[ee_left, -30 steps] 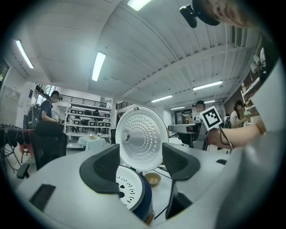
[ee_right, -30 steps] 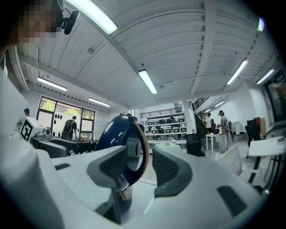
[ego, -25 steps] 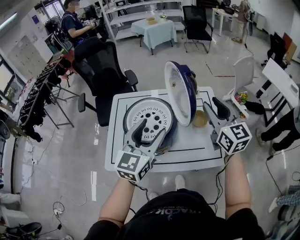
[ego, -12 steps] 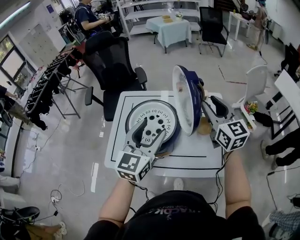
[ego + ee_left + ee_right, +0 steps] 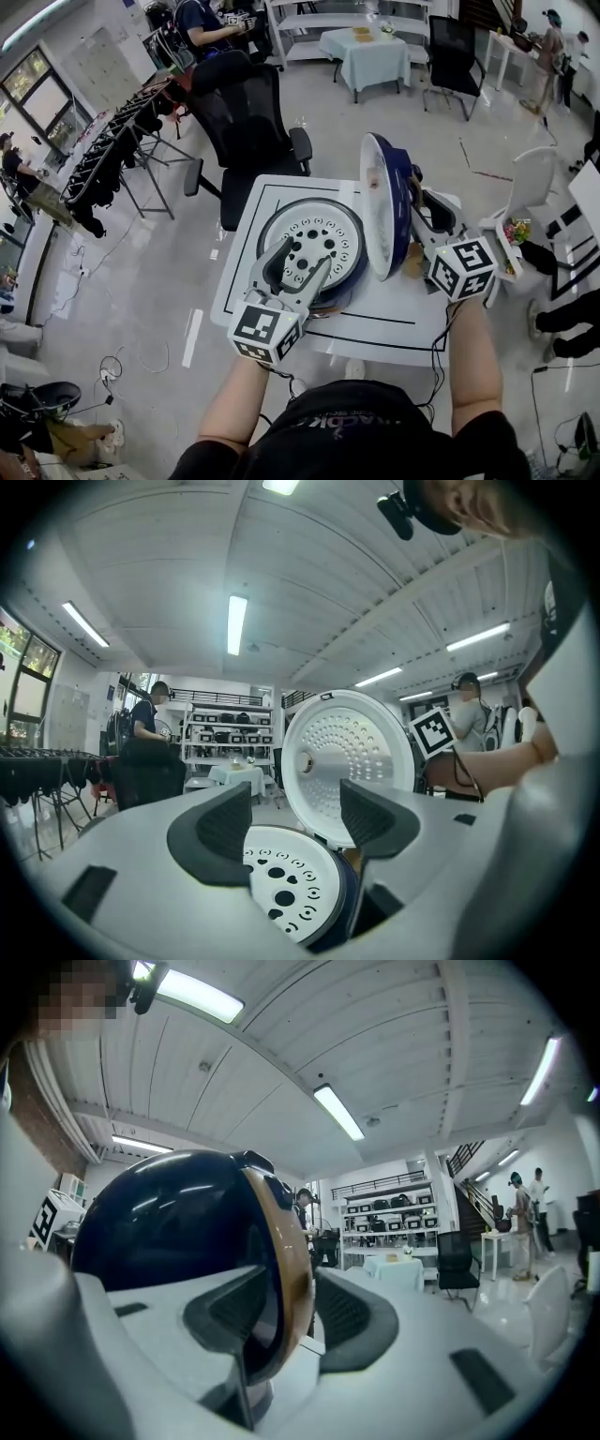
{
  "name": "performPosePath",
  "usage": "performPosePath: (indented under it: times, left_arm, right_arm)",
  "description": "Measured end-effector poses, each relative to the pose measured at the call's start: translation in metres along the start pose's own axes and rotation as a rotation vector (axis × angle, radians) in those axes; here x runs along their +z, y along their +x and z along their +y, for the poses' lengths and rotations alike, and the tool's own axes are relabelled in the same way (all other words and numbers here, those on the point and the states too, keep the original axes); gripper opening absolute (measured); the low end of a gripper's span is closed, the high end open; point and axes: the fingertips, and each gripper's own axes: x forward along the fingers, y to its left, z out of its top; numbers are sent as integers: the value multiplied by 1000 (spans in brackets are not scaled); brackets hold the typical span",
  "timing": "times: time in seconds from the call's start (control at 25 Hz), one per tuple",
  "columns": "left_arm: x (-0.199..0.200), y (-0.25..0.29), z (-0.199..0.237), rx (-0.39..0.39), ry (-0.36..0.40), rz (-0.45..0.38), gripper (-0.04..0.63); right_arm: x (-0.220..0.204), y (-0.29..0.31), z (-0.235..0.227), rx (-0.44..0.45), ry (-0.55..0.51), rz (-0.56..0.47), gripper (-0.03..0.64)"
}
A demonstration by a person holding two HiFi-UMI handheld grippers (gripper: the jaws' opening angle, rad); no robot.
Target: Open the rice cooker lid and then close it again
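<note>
10 o'clock from the white table (image 5: 246, 220), well apart: a rack (image 5: 103, 164) hung with dark items. Black office chair (image 5: 246, 127) sits at the table's 12, just beside the far edge.

Left gripper (image 5: 305, 255) comes in from 7 o'clock and points level. Claw released, jaws wide apart, nothing between the pads. It hangs over the near side of the rice cooker (image 5: 339, 284).

The cooker has a dark blue body and sits mid-table. Its perforated white inner plate (image 5: 314, 246) faces up, right under the left jaws.

The lid (image 5: 386, 211) is open and stands near upright on the cooker's 3 o'clock side. Its white dimpled face points to 9, its dark blue shell to 3.

Right gripper (image 5: 427, 202) is at the lid's 3–4 o'clock, against the shell side, pointing level. In the right gripper view the jaws are spread with the lid's gold rim (image 5: 291, 1269) standing between them. Claw released, not clamped; the right pad is just beside the rim, and I can't tell if they touch.

A tan round thing (image 5: 410, 262) lies on the table at the lid's 5 o'clock, partly hidden. White chair (image 5: 530, 183) is off the table at 3.
</note>
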Motion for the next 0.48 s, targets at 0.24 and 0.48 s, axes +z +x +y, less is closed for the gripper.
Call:
performPosePath:
  times: [0.24,0.48]
  left_arm:
    - [4,-6,-2,40,-3,-6,287]
    - [6,-8,-4,66,-2,-8,287]
  right_arm:
    - [2,5,2,7,-65,20,158]
    - [1,9,-1,-26,-127,39,130]
